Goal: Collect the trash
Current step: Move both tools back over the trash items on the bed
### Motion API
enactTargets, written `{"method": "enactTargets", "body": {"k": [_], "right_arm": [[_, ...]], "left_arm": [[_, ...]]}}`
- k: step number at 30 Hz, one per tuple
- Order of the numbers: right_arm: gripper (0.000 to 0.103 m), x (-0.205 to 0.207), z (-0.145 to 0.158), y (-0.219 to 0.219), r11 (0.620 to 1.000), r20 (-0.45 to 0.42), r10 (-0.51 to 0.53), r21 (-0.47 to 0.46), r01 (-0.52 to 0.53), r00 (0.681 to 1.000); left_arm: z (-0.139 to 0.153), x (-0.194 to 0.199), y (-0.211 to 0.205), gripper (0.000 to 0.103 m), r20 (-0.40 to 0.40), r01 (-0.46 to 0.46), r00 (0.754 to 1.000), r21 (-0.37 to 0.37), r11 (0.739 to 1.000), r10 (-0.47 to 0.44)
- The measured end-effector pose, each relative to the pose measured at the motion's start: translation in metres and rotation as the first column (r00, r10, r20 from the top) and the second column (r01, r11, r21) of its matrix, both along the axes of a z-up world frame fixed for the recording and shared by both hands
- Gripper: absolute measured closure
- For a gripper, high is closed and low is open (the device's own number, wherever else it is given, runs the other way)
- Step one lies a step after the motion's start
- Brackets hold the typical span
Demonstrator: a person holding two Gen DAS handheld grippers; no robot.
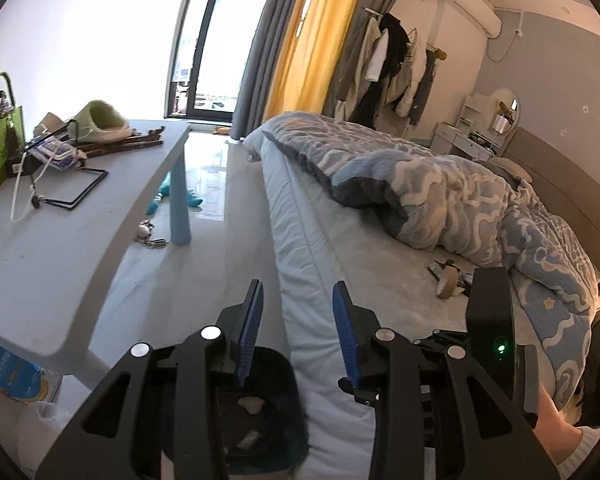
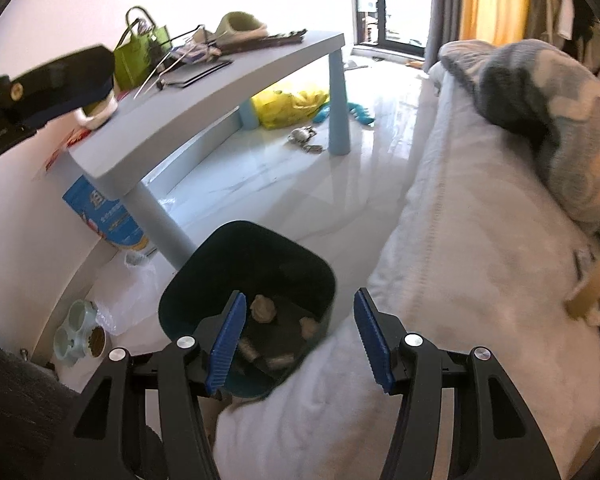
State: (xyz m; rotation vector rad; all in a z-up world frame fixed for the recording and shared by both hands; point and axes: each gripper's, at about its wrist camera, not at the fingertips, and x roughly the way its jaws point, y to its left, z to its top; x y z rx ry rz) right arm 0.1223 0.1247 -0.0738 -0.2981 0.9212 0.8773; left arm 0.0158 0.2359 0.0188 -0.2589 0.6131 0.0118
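Left tongs [image 1: 298,332]: released, nothing between the pads, raised over the bed [image 1: 380,248] edge. Right tongs [image 2: 300,340]: released and empty, above the bin [image 2: 204,264]. Bin: dark, on the floor, touching the bed's side, near the desk [image 2: 204,92] corner leg. Crumpled trash [image 2: 263,309] inside, on the bin bottom. More scraps [image 1: 446,280] on the bed, just beside the blanket [image 1: 480,200] edge.

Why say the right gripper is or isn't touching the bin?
Apart: the right wrist view shows the right gripper open and empty above the bin.
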Motion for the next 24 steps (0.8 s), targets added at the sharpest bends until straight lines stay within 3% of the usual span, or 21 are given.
{"method": "enactTargets", "body": {"k": [4,7,10,13,21,24], "right_arm": [[0.045,0.004,0.009,-0.025,0.999,0.028,-0.044,0.018,0.043,0.999],[0.044,0.008,0.015,-0.045,0.996,0.046,-0.08,0.031,0.078,0.996],[0.044,0.013,0.02,-0.065,0.992,0.059,-0.119,0.042,0.116,0.991],[0.044,0.017,0.023,-0.085,0.988,0.071,-0.15,0.05,0.147,0.986],[0.038,0.022,0.027,-0.132,0.975,0.115,-0.222,0.054,0.217,0.968],[0.034,0.024,0.025,-0.151,0.968,0.131,-0.252,0.047,0.247,0.959]], "left_arm": [[-0.001,0.011,-0.022,0.065,-0.002,0.028,1.0,0.019,0.999,-0.028],[-0.003,0.018,-0.033,0.064,-0.014,0.046,0.999,-0.012,0.999,-0.047],[-0.001,0.025,-0.05,0.062,-0.01,0.059,0.998,0.039,0.997,-0.059],[-0.001,0.031,-0.061,0.06,-0.012,0.079,0.997,0.026,0.997,-0.078],[-0.004,0.053,-0.1,0.04,-0.015,0.12,0.993,0.073,0.99,-0.119],[-0.003,0.063,-0.11,0.038,-0.003,0.129,0.992,0.073,0.989,-0.129]]}}
